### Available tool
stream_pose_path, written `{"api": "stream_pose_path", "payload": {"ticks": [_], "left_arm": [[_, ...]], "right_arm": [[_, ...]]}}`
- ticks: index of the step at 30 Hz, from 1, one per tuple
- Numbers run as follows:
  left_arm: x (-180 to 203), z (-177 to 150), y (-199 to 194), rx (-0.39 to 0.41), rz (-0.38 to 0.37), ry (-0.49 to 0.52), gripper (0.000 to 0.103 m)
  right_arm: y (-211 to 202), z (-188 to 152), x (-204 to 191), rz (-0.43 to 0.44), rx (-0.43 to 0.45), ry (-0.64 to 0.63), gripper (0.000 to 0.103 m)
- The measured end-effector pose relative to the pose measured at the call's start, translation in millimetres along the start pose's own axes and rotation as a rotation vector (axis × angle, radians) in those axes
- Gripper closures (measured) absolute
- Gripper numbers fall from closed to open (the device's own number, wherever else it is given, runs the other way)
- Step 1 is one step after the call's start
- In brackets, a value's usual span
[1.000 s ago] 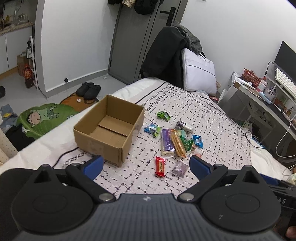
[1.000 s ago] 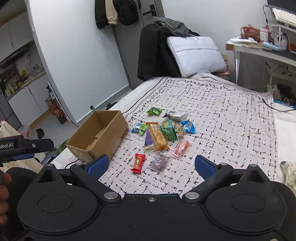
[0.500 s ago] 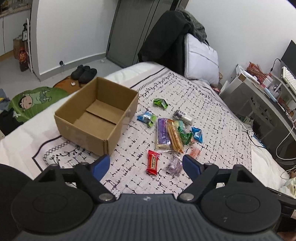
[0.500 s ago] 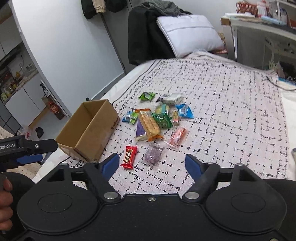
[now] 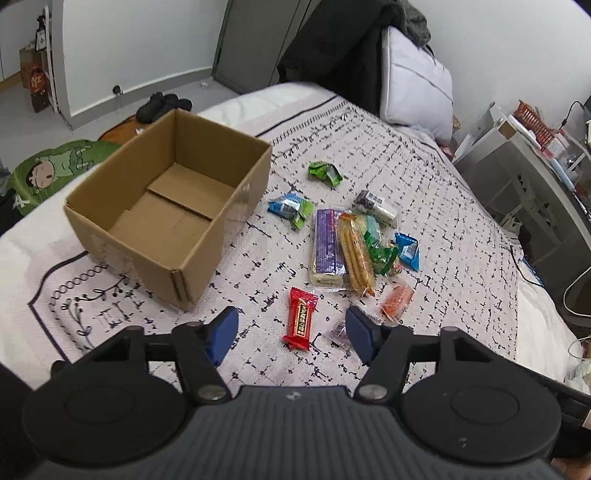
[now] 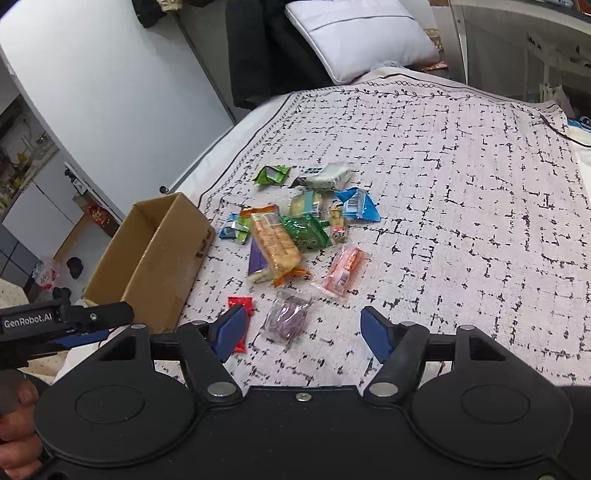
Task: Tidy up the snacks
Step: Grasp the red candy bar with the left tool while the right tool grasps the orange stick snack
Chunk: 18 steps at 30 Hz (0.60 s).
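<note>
Snacks, a loose scatter of crinkled foil and clear plastic packets, spread over a white bedspread (image 5: 424, 177) printed with broken black grid lines, just to the right of an open corrugated cardboard box (image 5: 168, 225), rectangular, flaps folded flat on its bare floor. At the heap's centre, a long purple bar (image 5: 327, 245) side by side with an orange-ended sleeve of ridged biscuits (image 5: 355, 254); against them, a glossy green pouch (image 5: 380, 253) and a blue triangular-cornered packet (image 5: 407, 251). Farther back, a crumpled green wrapper (image 5: 325, 174), a blue-and-green twist (image 5: 291, 208) and a silver-and-black packet (image 5: 375, 206). Nearest the cameras, a flat red wrapper with crimped ends (image 5: 301, 319), a translucent purple pouch (image 6: 290, 315) and a clear pink-orange sausage-shaped pack (image 6: 341, 271). Left gripper (image 5: 291, 332) above the spread's near edge, blue rubber pads parted wide, the red wrapper between them in the left wrist view, nothing pinched. Right gripper (image 6: 301, 328) likewise spread apart, the purple pouch framed between its pads but not touched. Matte black plastic bodies with round hinge discs on both tools. Behind the bed, a smooth white pillow (image 6: 358, 35) propped against dark clothing.
</note>
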State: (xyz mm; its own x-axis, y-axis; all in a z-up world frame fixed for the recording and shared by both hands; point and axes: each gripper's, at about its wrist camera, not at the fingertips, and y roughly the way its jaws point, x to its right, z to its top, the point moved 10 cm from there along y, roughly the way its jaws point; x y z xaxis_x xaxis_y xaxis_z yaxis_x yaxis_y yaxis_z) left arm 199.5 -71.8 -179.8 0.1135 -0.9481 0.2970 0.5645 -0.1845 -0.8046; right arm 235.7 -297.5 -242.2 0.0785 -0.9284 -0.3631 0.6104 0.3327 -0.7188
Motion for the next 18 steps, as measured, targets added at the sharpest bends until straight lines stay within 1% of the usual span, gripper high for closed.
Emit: {"api": "stream_pose_path", "payload": {"ticks": [9, 11, 14, 18], "left_arm": [[12.4, 0.6, 48.9, -0.097, -0.011, 0.016, 0.049], [13.6, 0.4, 59.5, -0.119, -0.009, 0.020, 0.051], [14.8, -0.2, 74.4, -0.148, -0.008, 0.024, 0.052], [16.3, -3.0, 94.1, -0.184, -0.010, 0.020, 0.054]], "right_arm": [[36.3, 8.2, 12.5, 0.007, -0.048, 0.069, 0.042], [43.2, 9.0, 13.7, 0.008, -0.057, 0.080, 0.046], [54.2, 10.4, 17.7, 0.008, -0.073, 0.101, 0.048], [69.2, 12.2, 23.0, 0.001, -0.093, 0.125, 0.048]]}}
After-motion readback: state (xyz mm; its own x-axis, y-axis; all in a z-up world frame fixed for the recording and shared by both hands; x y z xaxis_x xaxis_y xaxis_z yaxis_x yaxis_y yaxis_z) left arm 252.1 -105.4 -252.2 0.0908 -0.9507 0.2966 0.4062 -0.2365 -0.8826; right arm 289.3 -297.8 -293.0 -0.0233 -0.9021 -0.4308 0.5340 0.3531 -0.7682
